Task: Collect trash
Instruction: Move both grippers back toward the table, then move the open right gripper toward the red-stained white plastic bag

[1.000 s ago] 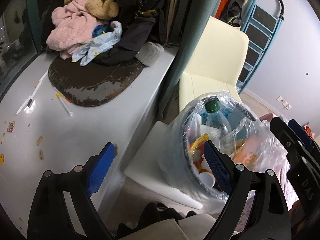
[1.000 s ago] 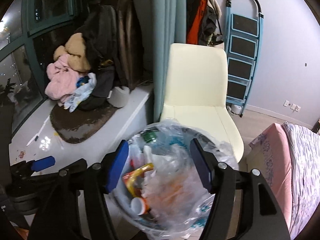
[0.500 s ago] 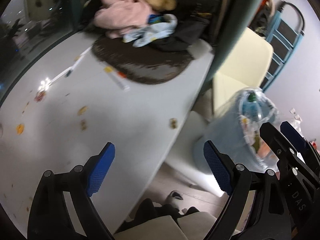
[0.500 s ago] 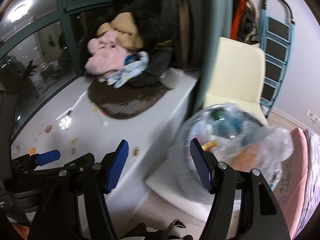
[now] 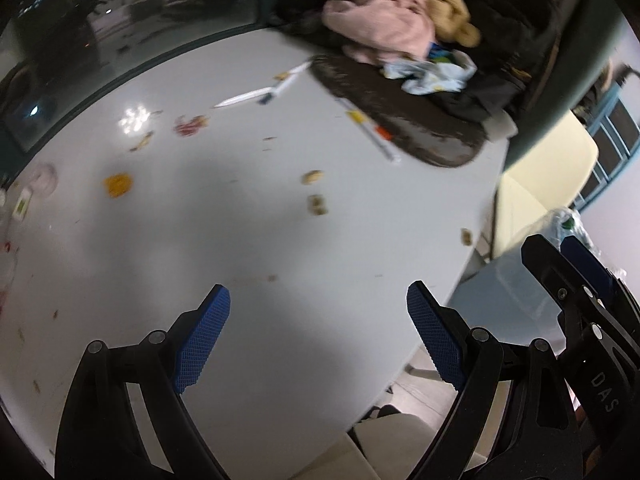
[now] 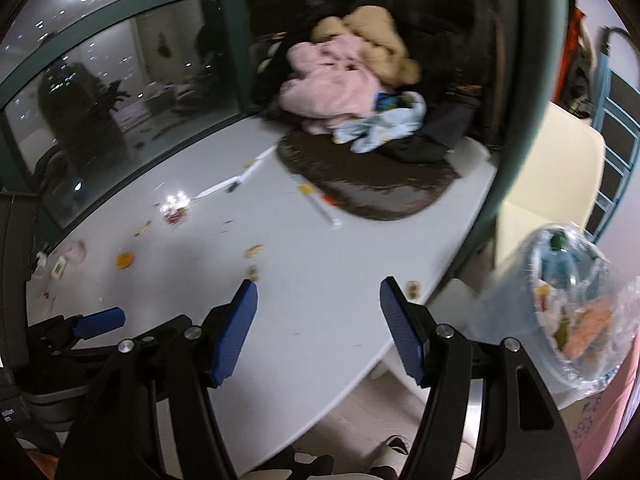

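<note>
Two grippers spread wide above a littered white ledge (image 5: 248,216), nothing held.

Left gripper (image 5: 318,322) gaping over bare ledge, empty; right gripper (image 6: 318,322) likewise parted and empty; small scraps ahead: orange wrapper (image 5: 118,185), brown crumbs (image 5: 316,204), white pen (image 5: 242,99) near the window; lined trash bin (image 6: 560,312) off the ledge's right edge, full of bottles and wrappers; pink clothes (image 6: 328,90) heaped on a dark mat (image 6: 368,184).
</note>
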Action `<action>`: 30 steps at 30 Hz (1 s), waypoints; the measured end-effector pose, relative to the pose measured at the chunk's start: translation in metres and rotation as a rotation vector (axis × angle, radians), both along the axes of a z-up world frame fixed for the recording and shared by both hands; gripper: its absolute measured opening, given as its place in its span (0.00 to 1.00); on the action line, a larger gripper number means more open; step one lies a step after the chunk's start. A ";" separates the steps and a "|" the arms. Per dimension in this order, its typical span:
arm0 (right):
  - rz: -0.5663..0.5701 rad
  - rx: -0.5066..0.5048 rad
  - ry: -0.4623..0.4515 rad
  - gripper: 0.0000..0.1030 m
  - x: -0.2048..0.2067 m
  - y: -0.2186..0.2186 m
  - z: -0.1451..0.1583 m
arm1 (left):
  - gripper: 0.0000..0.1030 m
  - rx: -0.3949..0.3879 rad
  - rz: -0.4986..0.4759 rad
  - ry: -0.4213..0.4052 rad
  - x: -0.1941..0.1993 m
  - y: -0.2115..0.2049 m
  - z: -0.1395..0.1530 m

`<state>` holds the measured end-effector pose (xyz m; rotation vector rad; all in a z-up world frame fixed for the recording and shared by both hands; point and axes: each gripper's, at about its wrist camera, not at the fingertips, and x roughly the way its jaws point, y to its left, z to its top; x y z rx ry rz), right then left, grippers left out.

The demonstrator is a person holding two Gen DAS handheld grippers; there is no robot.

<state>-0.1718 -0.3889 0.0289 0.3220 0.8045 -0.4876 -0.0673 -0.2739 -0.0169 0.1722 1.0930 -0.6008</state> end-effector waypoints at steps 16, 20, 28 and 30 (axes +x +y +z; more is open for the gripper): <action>0.344 0.013 0.026 0.60 0.090 0.127 -0.005 | 0.85 -0.012 0.277 0.037 0.034 0.149 -0.010; 0.451 0.015 0.014 0.60 0.113 0.149 -0.005 | 0.85 -0.004 0.388 0.032 0.042 0.181 -0.010; 0.687 0.048 0.020 0.60 0.164 0.182 -0.010 | 0.85 0.003 0.701 0.063 0.061 0.238 -0.013; 0.733 0.058 0.023 0.60 0.175 0.187 -0.012 | 0.85 0.018 0.756 0.063 0.062 0.245 -0.013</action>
